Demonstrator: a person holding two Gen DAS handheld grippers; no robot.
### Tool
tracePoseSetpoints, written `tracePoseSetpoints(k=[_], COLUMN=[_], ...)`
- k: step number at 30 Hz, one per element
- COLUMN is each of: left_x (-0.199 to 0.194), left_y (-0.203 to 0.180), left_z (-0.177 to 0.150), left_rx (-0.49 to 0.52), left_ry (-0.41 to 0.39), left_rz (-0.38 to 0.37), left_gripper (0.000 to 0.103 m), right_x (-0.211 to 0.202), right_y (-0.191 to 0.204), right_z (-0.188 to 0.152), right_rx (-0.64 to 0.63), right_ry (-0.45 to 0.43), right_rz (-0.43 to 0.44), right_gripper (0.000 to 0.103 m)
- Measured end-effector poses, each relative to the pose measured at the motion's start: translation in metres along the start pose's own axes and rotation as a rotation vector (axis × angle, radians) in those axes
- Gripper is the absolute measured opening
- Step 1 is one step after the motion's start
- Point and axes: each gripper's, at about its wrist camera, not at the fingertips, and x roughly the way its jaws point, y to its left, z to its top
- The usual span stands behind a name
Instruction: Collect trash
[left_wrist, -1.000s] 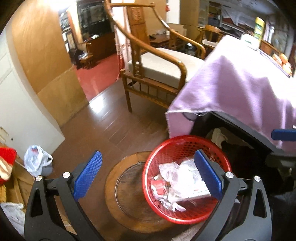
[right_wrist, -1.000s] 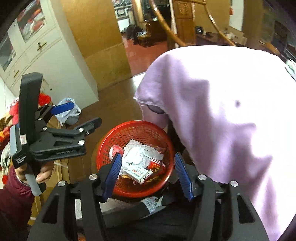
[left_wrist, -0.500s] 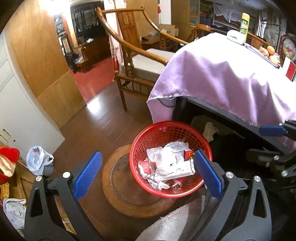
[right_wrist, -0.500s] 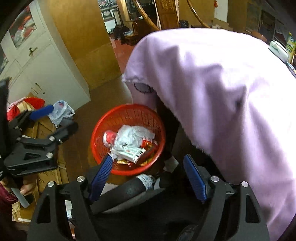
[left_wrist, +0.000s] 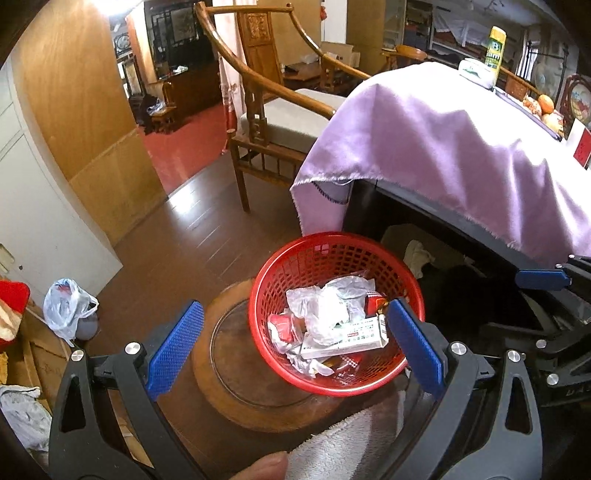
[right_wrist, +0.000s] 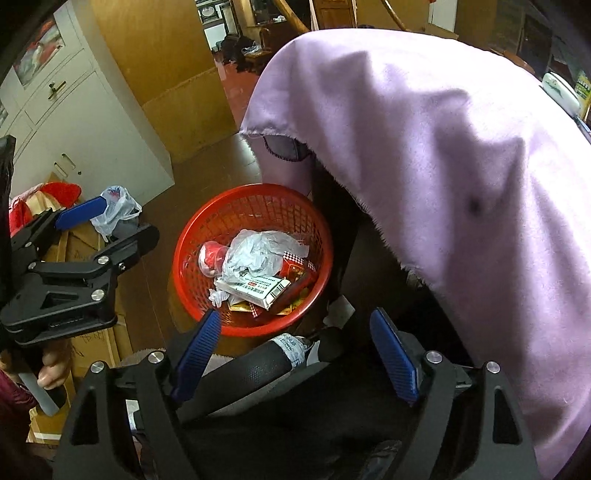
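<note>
Basket (left_wrist: 325, 254) of red plastic mesh holds crumpled wrappers; left gripper (left_wrist: 295, 343) gapes empty, right gripper (right_wrist: 295, 356) opening, empty.

Both my tools tilt steeply downward. Left tool (left_wrist: 295, 339): jaws wide apart, nothing between them. Right tool (right_wrist: 295, 358): jaws opening, gripping nothing.

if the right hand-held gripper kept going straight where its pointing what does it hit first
Most likely the dark rod-like object lying just below and between the fingers of the right hand-held gripper, whose jaws are opening with nothing gripped. The red basket of trash sits beyond it. Depth is unclear, so this is a guess.
</note>
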Motion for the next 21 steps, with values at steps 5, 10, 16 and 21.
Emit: tracePoseSetpoints(k=[5, 10, 16, 21], left_x=[0.0023, 0.0022, 0.0038, 0.0042], left_y=[-0.0033, -0.0078, -0.0079, -0.0074], left_z=[-0.0019, -0.0026, -0.0019, -0.0019], left_rx=[0.031, 0.057, 0.053, 0.056], left_ry=[0.004, 0.005, 0.012, 0.016], left_rz=[0.021, 0.027, 0.023, 0.026], left_gripper=[0.096, 0.096, 0.096, 0.096], right_x=[-0.0011, -0.0021, -0.0021, -0.0025], right_y=[-0.0004, -0.0005, -0.0021, -0.0025], right_z=[-0.0003, -0.0007, -0.0016, -0.0016], right_rx=[-0.001, 0.001, 0.009, 0.008], right_ry=[0.0, -0.001, 0.0, -0.001], right_rz=[-0.002, -0.001, 0.001, 0.001], right_gripper=[0.081, 0.081, 0.081, 0.081])
